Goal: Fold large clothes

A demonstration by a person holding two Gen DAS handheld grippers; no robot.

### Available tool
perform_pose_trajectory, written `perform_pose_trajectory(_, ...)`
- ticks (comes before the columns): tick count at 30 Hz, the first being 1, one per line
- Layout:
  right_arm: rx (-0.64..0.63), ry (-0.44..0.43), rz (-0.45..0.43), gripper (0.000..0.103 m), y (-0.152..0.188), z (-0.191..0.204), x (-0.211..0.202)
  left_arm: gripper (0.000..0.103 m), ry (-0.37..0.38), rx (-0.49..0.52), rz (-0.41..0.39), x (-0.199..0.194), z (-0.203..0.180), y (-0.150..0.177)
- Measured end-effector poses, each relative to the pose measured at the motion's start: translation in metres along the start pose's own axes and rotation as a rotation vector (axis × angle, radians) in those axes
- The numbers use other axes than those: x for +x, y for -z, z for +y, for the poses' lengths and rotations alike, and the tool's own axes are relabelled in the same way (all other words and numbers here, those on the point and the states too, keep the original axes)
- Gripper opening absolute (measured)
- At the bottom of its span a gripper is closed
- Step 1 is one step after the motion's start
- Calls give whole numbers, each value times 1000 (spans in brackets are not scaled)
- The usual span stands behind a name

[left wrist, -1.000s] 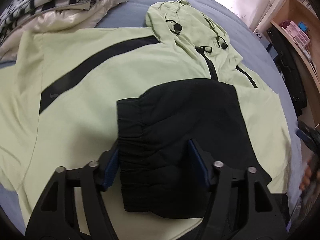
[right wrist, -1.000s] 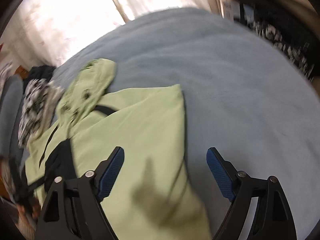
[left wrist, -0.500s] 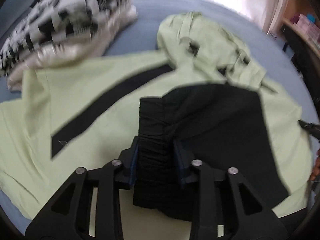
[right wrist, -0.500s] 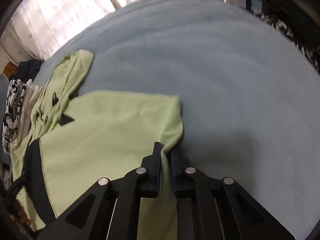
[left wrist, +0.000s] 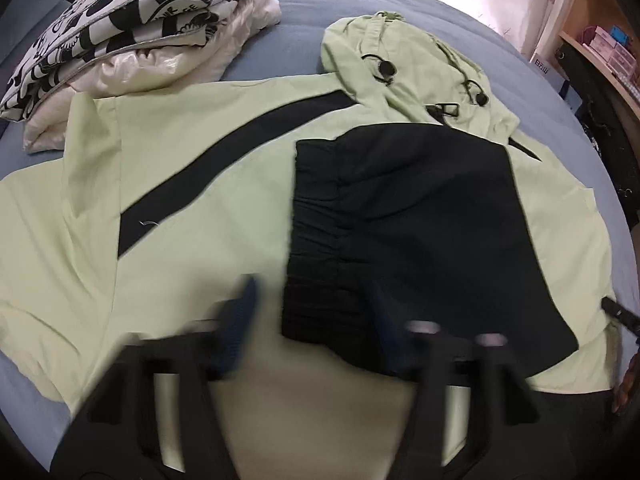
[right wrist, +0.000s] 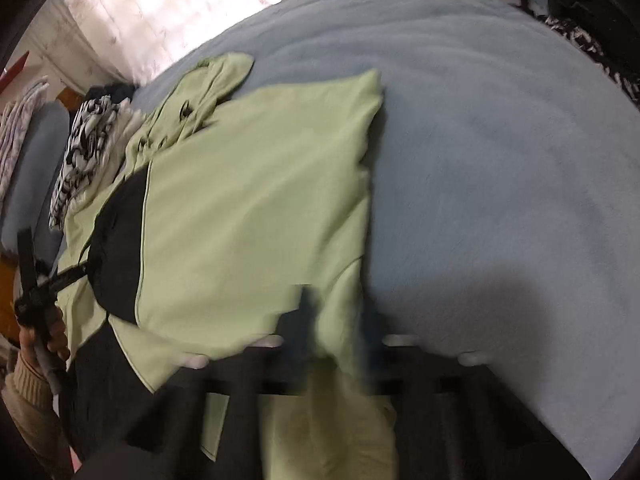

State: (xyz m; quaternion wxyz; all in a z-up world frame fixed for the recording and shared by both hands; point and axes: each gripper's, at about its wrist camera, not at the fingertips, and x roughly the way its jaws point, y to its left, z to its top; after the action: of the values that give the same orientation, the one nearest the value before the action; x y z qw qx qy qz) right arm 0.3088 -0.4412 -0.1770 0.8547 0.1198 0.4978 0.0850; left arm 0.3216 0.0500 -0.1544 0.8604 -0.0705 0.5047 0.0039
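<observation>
A light green hooded jacket (left wrist: pixel 200 184) with a black stripe lies face up on the blue bed (left wrist: pixel 312 8), hood (left wrist: pixel 400 52) at the far end. Its black sleeve (left wrist: pixel 420 208) is folded across the chest. My left gripper (left wrist: pixel 312 320) is blurred and straddles the ribbed cuff (left wrist: pixel 320 292). Its left pad stands clear of the cuff, with green cloth showing between them. In the right wrist view my right gripper (right wrist: pixel 340 316) is closing, with the jacket's (right wrist: pixel 248 200) right side edge between its pads, lifted and draped over the fingers.
A stack of black-and-white and cream bedding (left wrist: pixel 120 12) sits at the far left. Wooden shelves (left wrist: pixel 612 52) stand along the right. Bare blue blanket (right wrist: pixel 500 160) spreads to the jacket's right. A hand in a beige sleeve (right wrist: pixel 44 336) holds the left gripper.
The left fingers closed on the black cuff, then spread off it. The right gripper closed on the jacket's right edge and has lifted it up and inward.
</observation>
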Motion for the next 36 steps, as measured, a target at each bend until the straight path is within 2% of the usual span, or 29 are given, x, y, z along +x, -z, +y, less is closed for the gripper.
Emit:
perform_pose_trajectory(1,-4,38,-20,11,3,-1,-3,30,-12,5,-3,-3,-5,2)
perform_pose_trajectory(3,-2,110,16,11,9,-6,2,30,-21,33,-15,-7,-15,9)
perform_pose_trajectory(6,31,128,40,12,9,-9,-10,31,-80,115,-24,-10,-29,20)
perform_pose_trajectory(9,18,187,-10,27,7,-1,-42,32,-93,149,-14,-22,-33,21)
perform_pose_trajectory(11,-30,202,-69,42,12,18,-68,32,-76,139,-17,-37,-29,22)
perform_pose_trajectory(13,-83,201,-103,48,14,39,-86,38,-68,113,-25,-49,-22,21)
perform_pose_trajectory(15,-133,155,-117,48,15,64,-92,46,-60,62,-39,-61,-14,20)
perform_pose_trajectory(18,-214,80,-101,48,23,113,-83,46,-76,22,-92,-75,-10,19)
perform_pose_trajectory(20,-263,47,-82,48,34,147,-66,46,-71,35,-117,-76,-17,19)
perform_pose_trajectory(23,-304,9,-25,47,38,193,-26,47,-40,69,-110,-64,-40,24)
perform_pose_trajectory(26,-310,33,24,47,40,206,11,47,-59,80,-83,-40,-61,29)
perform_pose_trajectory(29,-288,126,-9,47,39,180,22,46,-102,93,-41,-14,-68,36)
perform_pose_trajectory(32,-195,285,-41,47,33,117,20,46,-98,130,-58,-9,-68,41)
perform_pose_trajectory(33,-152,314,-48,47,31,91,17,46,-89,135,-61,-10,-67,41)
perform_pose_trajectory(35,-86,315,-51,45,30,52,9,46,-69,128,-63,-10,-63,41)
perform_pose_trajectory(36,-63,354,-48,45,31,40,3,46,-63,123,-62,-9,-62,41)
